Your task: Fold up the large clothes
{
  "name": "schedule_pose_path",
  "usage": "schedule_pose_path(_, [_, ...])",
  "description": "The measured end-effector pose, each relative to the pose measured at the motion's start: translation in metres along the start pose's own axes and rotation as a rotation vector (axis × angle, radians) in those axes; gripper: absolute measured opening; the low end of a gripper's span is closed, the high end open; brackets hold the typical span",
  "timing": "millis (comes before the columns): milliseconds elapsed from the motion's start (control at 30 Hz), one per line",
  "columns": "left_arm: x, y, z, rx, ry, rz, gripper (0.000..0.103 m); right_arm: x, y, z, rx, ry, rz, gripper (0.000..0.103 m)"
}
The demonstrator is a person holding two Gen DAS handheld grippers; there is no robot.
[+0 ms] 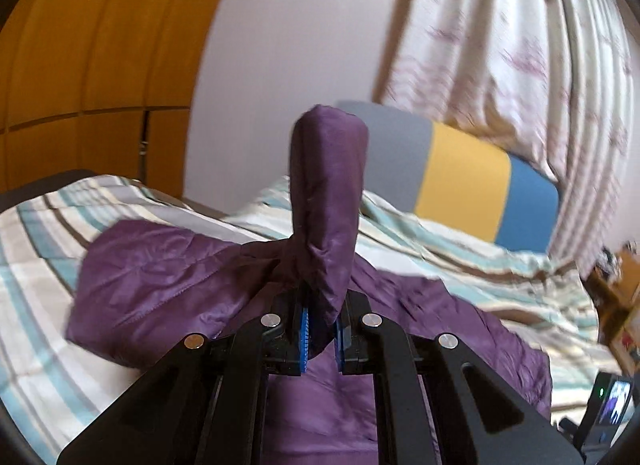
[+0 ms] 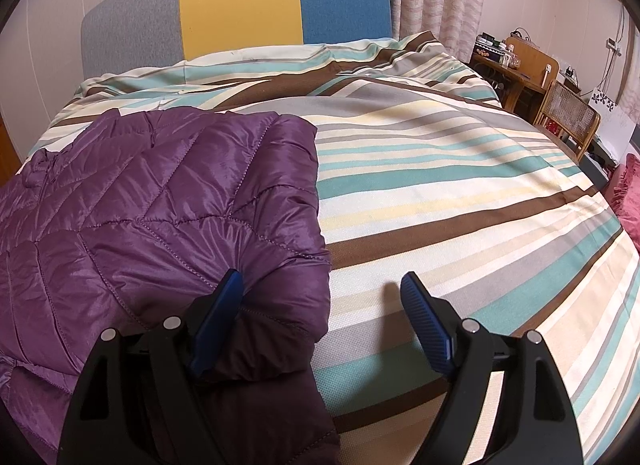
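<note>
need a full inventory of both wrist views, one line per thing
quilted jacket: 1, purple, spread on the left part of the bed; one sleeve lifted upright
bed cover: 1, striped teal, brown, cream and grey, over the whole bed
headboard: 1, grey, yellow and blue panels, at the far end of the bed
curtains: patterned pink on white, behind the headboard
wardrobe: 1, orange-brown wood, left wall
desk: 1, wooden, cluttered, far right
chair: 1, wooden with a cane back, by the desk
cushion: 1, pink, right edge
left tool: black with blue pads, shut on the sleeve
right tool: black with blue pads, open, straddling the jacket's near edge
</note>
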State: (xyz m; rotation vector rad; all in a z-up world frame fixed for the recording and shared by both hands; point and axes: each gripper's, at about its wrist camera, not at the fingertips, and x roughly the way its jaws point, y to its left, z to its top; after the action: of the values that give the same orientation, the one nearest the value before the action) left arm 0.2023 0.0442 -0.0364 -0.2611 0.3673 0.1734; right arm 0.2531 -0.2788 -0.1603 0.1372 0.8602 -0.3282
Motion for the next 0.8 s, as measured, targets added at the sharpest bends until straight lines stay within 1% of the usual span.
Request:
schedule_pose_path(100, [0.006,-0.028,-0.013,0.059,0.032,-0.029,0.009,0.0,0.001,0.0,0.0,0.0,-0.001,0.081])
schedule_pose_path(267, [0.017,-0.065,-0.035,0.14,0.094,-0.074,0.009,0.0,0.0,0.0,-0.001,0.0,-0.001,0.082])
schedule_pose_path(400, [0.025,-0.084,-0.05,0.204,0.143,-0.117,0.009,0.0,-0.001,0.0,0.001,0.0,0.001,0.082])
schedule_pose_path(433, [0.029,-0.091,-0.055,0.24,0.169,-0.128,0.009,0.0,0.0,0.0,0.0,0.0,0.001,0.082])
schedule_pose_path(567, [0.042,-0.104,-0.067,0.314,0.24,-0.161,0.01,0.0,0.0,0.0,0.0,0.0,0.0,0.082])
schedule_pose_path(600, [0.045,-0.105,-0.069,0.328,0.257,-0.165,0.015,0.0,0.0,0.0,0.0,-0.001,0.0,0.082])
schedule_pose_path(667, [0.05,-0.107,-0.073,0.338,0.311,-0.219,0.051,0.0,0.0,0.0,0.001,0.0,0.002,0.082])
schedule_pose_path(700, [0.049,-0.107,-0.074,0.335,0.332,-0.249,0.086,0.0,0.0,0.0,0.002,0.0,0.002,0.082])
schedule_pose_path(733, [0.046,-0.106,-0.075,0.329,0.34,-0.284,0.096,0.0,0.0,0.0,0.001,0.0,0.001,0.082])
schedule_pose_path(800, [0.033,-0.106,-0.076,0.323,0.328,-0.356,0.096,0.0,0.0,0.0,0.004,0.001,0.004,0.082])
